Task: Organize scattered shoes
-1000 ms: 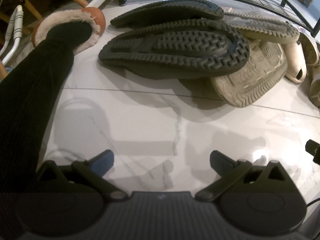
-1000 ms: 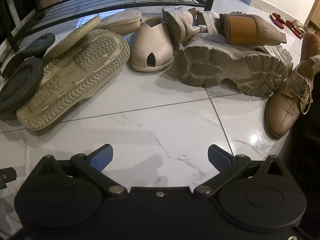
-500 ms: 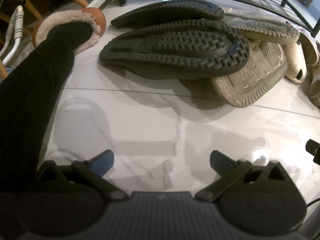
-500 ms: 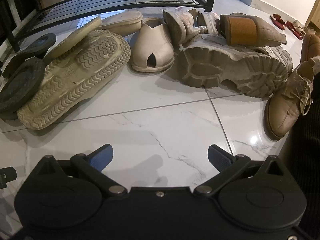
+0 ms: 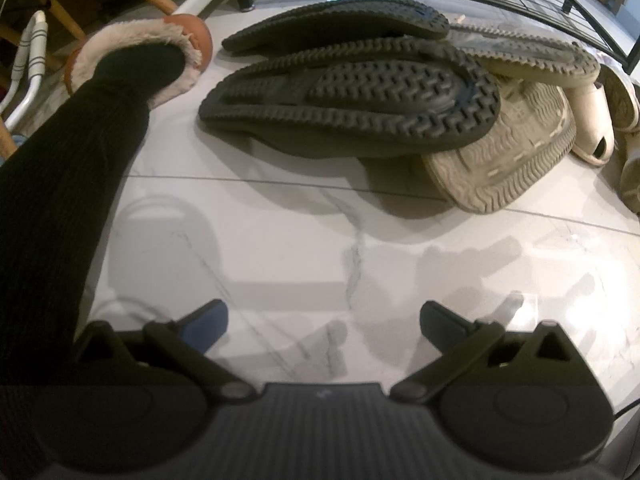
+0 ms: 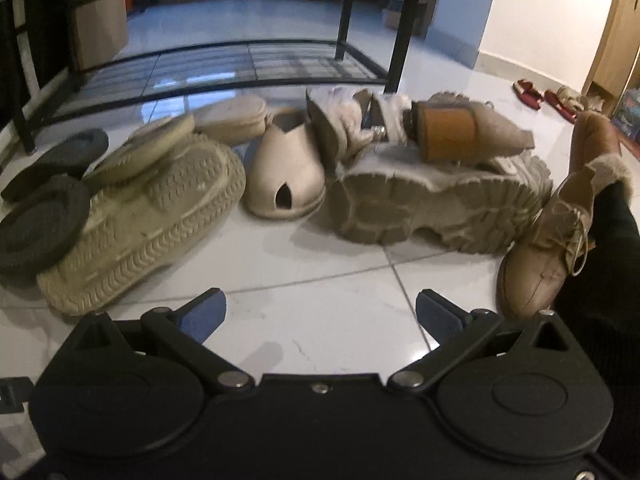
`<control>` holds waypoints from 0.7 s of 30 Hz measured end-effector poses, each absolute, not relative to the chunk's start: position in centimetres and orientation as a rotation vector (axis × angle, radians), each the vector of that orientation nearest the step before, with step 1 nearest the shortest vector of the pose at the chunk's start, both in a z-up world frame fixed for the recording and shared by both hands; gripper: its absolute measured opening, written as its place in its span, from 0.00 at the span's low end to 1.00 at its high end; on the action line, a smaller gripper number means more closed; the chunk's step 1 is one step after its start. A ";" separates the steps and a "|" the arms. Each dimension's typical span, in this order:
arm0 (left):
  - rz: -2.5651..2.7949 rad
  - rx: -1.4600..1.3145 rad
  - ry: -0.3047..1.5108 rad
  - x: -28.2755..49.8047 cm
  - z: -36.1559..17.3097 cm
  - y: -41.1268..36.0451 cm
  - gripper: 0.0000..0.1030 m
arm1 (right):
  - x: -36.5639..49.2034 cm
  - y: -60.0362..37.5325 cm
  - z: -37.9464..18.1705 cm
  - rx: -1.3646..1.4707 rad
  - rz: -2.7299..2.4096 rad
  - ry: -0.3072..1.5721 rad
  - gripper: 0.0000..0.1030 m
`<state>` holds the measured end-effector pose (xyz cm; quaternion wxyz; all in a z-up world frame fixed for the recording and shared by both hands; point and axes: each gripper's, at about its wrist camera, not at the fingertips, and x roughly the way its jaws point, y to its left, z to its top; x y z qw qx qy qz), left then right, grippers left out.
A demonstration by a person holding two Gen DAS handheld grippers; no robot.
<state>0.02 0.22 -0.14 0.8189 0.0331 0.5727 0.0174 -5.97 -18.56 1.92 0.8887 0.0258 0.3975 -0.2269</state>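
With fingers spread wide and gripping nothing, left tool (image 5: 323, 322) and right tool (image 6: 318, 310) poised low above white marble floor (image 6: 320, 280). Scattered shoes heaped ahead, before black metal rack (image 6: 248, 60): dark slippers (image 5: 352, 108) sole-up atop beige shoe (image 5: 508, 160); same beige shoe (image 6: 148, 220) at left in right view, cream clog (image 6: 284, 176) beside chunky sneaker (image 6: 440, 204), tan lace-up (image 6: 548, 252) at right, touching black-clad leg (image 6: 612, 240).

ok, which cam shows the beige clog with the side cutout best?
Right wrist: the beige clog sits mid-frame, its upper and cutout in full view. Left wrist catches it only at the right edge, partly hidden.
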 end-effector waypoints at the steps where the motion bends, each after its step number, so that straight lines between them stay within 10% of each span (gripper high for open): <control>1: 0.037 0.071 1.219 0.0 -0.1 0.2 0.99 | -6.0 -18.6 1.9 0.053 -0.474 0.829 1.00; 21: 0.040 0.078 1.236 0.0 -0.5 0.2 0.99 | -4.9 -18.9 2.2 0.141 -0.453 1.046 1.00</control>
